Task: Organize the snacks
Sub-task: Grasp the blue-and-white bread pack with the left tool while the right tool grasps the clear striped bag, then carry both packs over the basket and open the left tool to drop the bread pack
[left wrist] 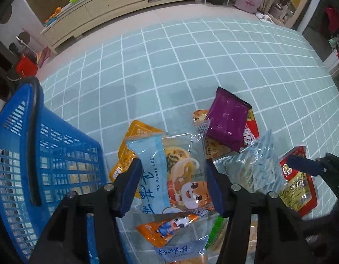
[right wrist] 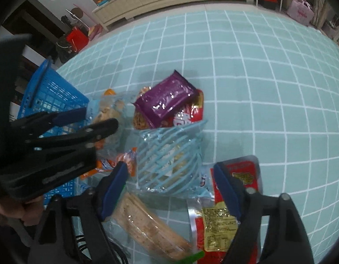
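A heap of snack packets lies on the pale green floor mat with white grid lines [left wrist: 191,55], right beside the blue plastic basket with slotted walls [left wrist: 59,154]. The left gripper [left wrist: 172,184] points down over the heap with its blue pads spread apart. A long light-blue packet with dark writing [left wrist: 155,171] sits between the pads, close to the left one, but I cannot tell if that pad is touching it yet. A clear packet with a cartoon face [left wrist: 189,189] lies under it. The right gripper [right wrist: 169,187] is spread wide too and holds nothing. It hangs over a clear crinkly bag with light-blue stripes [right wrist: 169,158], a red packet with a yellow label [right wrist: 220,220] and a clear sleeve of round brown crackers [right wrist: 147,222]. A shiny purple packet [right wrist: 167,101] rests on top of the heap farther away. These packets look light and soft, and the shiny wrap looks slippery. The crackers inside could break, so a gentle squeeze seems best. I think the long blue packet should be pinched across its narrow middle. The flat crimped ends look like good places to grab the others.
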{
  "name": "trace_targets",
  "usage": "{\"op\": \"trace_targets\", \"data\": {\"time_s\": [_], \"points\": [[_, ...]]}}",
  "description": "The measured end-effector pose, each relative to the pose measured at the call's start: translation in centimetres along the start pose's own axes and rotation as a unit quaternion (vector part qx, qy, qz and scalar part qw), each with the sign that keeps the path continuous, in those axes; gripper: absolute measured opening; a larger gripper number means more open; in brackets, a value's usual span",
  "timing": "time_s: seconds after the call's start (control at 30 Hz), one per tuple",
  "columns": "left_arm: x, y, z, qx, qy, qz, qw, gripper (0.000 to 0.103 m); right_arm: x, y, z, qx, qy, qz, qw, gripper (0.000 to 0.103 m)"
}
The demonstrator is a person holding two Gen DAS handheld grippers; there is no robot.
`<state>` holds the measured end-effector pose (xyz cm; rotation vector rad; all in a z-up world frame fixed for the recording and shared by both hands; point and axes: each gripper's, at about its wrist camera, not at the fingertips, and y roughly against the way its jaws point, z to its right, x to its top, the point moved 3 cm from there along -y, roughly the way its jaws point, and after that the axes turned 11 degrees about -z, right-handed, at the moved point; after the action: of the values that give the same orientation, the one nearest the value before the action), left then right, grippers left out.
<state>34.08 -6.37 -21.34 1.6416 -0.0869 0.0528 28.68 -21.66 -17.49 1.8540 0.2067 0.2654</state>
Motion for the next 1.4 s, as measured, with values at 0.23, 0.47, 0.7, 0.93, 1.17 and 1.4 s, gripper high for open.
{"op": "trace_targets", "data": {"time_s": [0.23,0.47,0.7,0.93,1.17,1.4], "points": [[-1.1,1.6,1.6,0.005,-0.018,0.012,0.9998,0.055,0.5,-2.4,0.0,0.015,-0.006,-0.025,1.000,0.077],[-1.9,2.8,2.2,-0.001,-0.027,0.026,0.9993,0.055,-0.4,-1.0,-0.9,-0.009,0.018,-0.010,1.000,0.068],[-3.1,6.8,1.7,-0.021,-0.024,0.054,0.9980,0.055,-1.8,3.1,-0.5,-0.018,0.006,0.019,1.000,0.068],[-5.7,12.9,-0.2,-0.042,-0.017,0.095,0.9945,0.055,-3.3,8.7,-2.7,-0.034,0.009,0.058,0.998,0.068],[-10.3,18.3,-2.8,-0.055,-0.016,0.134,0.9894,0.055,-4.5,13.6,-6.7,-0.022,0.018,0.104,0.994,0.068],[-13.4,21.5,-6.5,-0.051,-0.014,0.160,0.9857,0.055,-5.3,15.4,-11.5,0.003,0.033,0.134,0.990,0.068]]}}
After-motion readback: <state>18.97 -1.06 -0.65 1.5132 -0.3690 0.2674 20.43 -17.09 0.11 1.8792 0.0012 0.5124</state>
